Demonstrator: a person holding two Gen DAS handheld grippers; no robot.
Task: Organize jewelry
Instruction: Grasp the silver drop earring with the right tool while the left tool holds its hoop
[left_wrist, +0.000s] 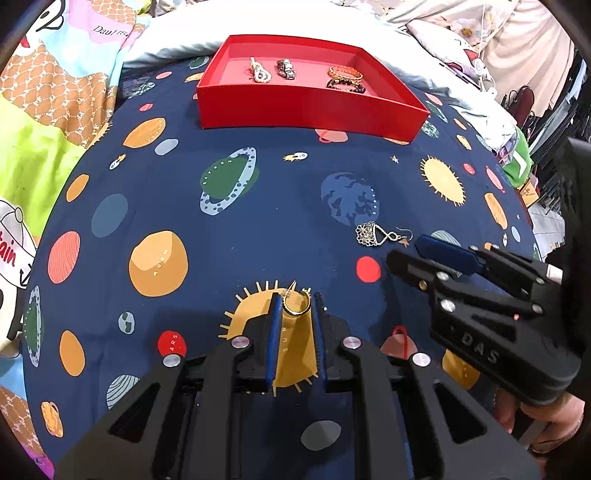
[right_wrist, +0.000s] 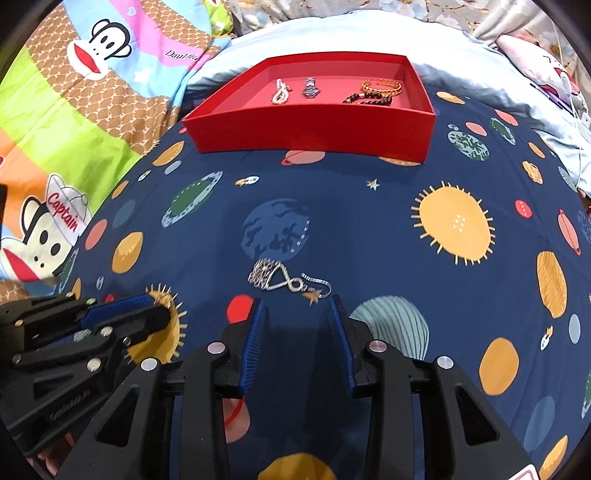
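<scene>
Navy cloth (left_wrist: 258, 229) printed with planets, suns and small rockets covers the work surface, and bright cartoon bedding (left_wrist: 48, 122) lies beyond it on the left. At the far side sits a red tray (left_wrist: 310, 105), open-topped, holding four pieces: a pale beaded bracelet (left_wrist: 259, 70) at the left, a metal wristwatch (left_wrist: 286, 69) beside it, and at the right an orange woven bracelet (left_wrist: 345, 72) with a dark beaded bracelet (left_wrist: 345, 85) just in front of it.

Near the middle, the left gripper (left_wrist: 297, 306) has its blue-padded fingers drawn close together on a gold ring (left_wrist: 295, 304), which is pinched between the pads at their tips, over a yellow sun print.

To the right, a silver filigree earring (right_wrist: 286, 278) with a hook lies flat on the cloth beside a blue Earth print, well short of the tray. The right gripper (right_wrist: 297, 306) points down at it with its jaws standing apart; the earring rests just beyond the fingertips, its hook end near the right pad, with nothing clamped between them. A person's hand (left_wrist: 546, 424) shows at the right gripper's handle.
</scene>
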